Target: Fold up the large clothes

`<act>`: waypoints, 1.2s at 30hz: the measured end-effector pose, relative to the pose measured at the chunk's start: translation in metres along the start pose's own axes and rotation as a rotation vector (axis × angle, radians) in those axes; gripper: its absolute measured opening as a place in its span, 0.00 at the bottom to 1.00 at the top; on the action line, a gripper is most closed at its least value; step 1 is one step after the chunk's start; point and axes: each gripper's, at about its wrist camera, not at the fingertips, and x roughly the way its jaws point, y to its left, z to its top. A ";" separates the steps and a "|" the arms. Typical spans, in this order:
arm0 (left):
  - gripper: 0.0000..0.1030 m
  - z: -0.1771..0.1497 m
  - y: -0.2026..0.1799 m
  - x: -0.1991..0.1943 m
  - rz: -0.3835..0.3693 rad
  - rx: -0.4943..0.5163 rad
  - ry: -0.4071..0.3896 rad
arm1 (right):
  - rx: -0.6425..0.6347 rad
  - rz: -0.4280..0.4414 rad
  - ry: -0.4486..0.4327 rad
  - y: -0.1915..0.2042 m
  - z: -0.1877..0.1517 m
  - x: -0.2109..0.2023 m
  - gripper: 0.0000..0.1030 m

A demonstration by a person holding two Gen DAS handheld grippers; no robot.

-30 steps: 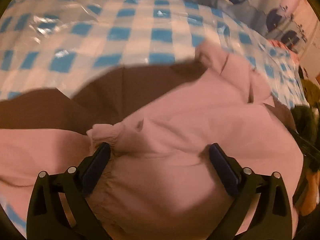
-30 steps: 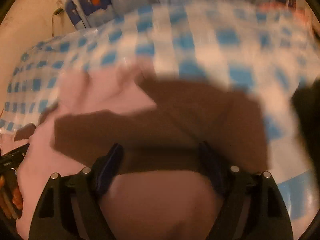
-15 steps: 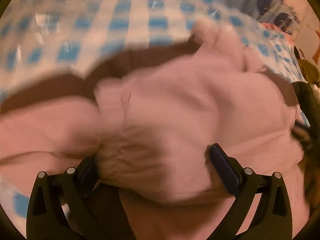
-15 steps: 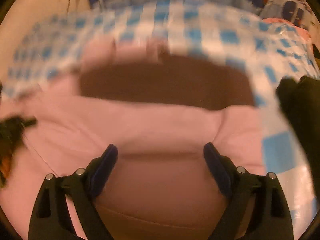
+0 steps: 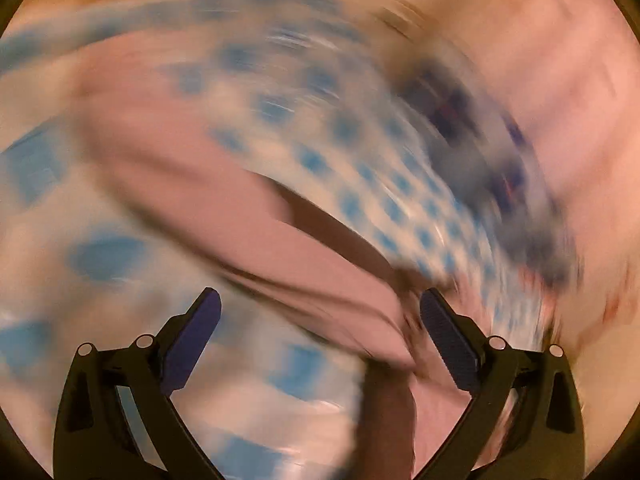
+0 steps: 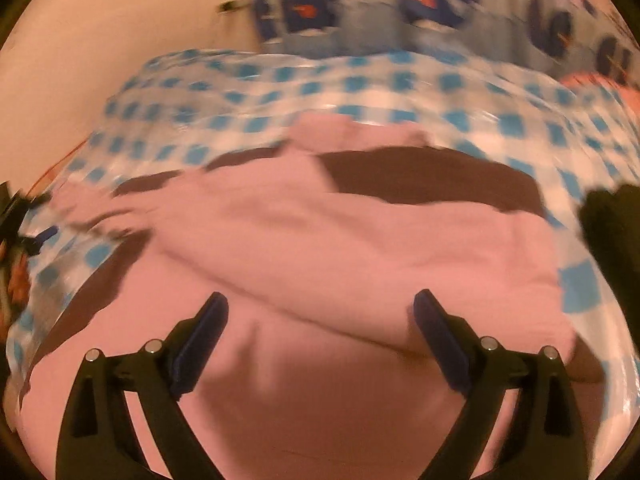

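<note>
A large pink garment (image 6: 360, 232) lies bunched in folds on a blue and white checked cloth (image 6: 400, 80). My right gripper (image 6: 320, 312) is open and hovers low over the garment's near part, its jaws wide apart with pink cloth below them. In the heavily blurred left wrist view, my left gripper (image 5: 316, 308) is open, and a strip of the pink garment (image 5: 224, 208) runs from the upper left down between its jaws, over the checked cloth (image 5: 100, 256). I cannot tell if it touches the cloth.
A dark garment (image 6: 612, 232) lies at the right edge of the cloth. Blue patterned fabric (image 6: 420, 8) stands along the wall behind it. An orange-pink item (image 6: 592, 84) lies at the far right. The left gripper shows at the right wrist view's left edge (image 6: 12, 216).
The left gripper has swung sharply and its view has turned and blurred. The garment no longer fills it. The right gripper has pulled back, and a pink fold now lies across the dark shadowed part.
</note>
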 end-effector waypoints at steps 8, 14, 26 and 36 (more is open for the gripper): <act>0.93 0.063 0.093 -0.004 0.049 -0.205 -0.102 | 0.096 0.027 -0.027 0.009 -0.032 0.041 0.88; 0.93 0.077 0.090 0.030 0.041 -0.186 -0.106 | 0.070 0.015 -0.017 0.013 -0.033 0.045 0.92; 0.17 0.093 0.065 0.067 0.210 -0.135 -0.056 | 0.041 -0.009 -0.179 0.018 -0.024 0.004 0.92; 0.15 0.091 -0.133 0.021 0.026 0.246 -0.168 | 0.082 -0.163 0.215 -0.051 0.020 0.091 0.95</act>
